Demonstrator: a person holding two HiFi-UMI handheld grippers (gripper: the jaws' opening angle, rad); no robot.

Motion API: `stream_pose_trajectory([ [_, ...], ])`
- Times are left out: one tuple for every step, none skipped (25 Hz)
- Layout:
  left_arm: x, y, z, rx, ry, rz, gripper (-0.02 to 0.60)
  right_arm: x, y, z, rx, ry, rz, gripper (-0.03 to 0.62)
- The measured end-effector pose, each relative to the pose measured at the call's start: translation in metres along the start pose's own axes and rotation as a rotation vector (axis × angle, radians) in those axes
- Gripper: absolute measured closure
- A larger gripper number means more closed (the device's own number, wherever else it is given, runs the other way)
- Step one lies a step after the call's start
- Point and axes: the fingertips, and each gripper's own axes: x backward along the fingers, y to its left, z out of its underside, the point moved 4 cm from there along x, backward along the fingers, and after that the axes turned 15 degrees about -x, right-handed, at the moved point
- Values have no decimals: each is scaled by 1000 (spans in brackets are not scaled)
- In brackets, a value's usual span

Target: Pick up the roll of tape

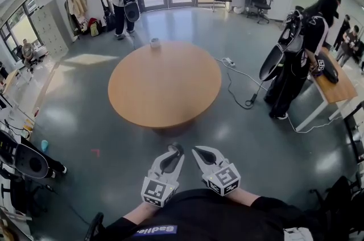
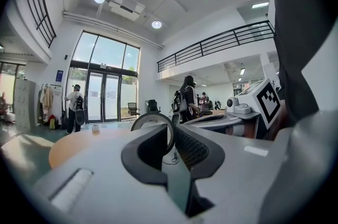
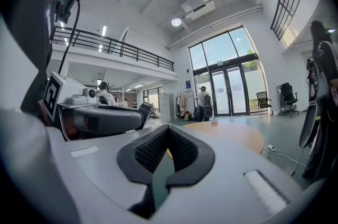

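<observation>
Thin roll of tape (image 2: 149, 115) between ribbed pads (image 2: 190, 146) of left hand-held gripper (image 2: 171, 130)

The round table (image 1: 165, 86) has a smooth, matt wood-look top, the grey floor (image 1: 250, 132) is glossy, the left gripper (image 2: 171, 128) and right gripper (image 3: 168, 127) are matt grey plastic with ribbed black pads (image 2: 190, 149), and the roll of tape (image 2: 150, 116) looks smooth.

Round wooden table (image 1: 165, 86) on grey floor (image 1: 85, 120); small white object (image 1: 154, 42) at far edge.
</observation>
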Motion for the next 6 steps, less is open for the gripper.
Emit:
stream_pose_trajectory([
  [0,0,-2,0,2,-3,518,0,0,0,0,0,-1,591],
  [-1,0,-1,0,0,-4,518,0,-1,-1,0,1,-2,591],
  [-3,-1,0,-2,-4,-3,518,0,-3,-1,-1,1,-4,591],
  [-4,-1,2,-4,-7,-2,518,0,-4,-2,-1,2,-5,591],
  [-6,-2,2,-5,-9,-1,518,0,-5,-3,-1,2,-7,591],
  [-8,-2,2,-7,-10,0,518,-1,-7,-4,-1,3,-9,591],
])
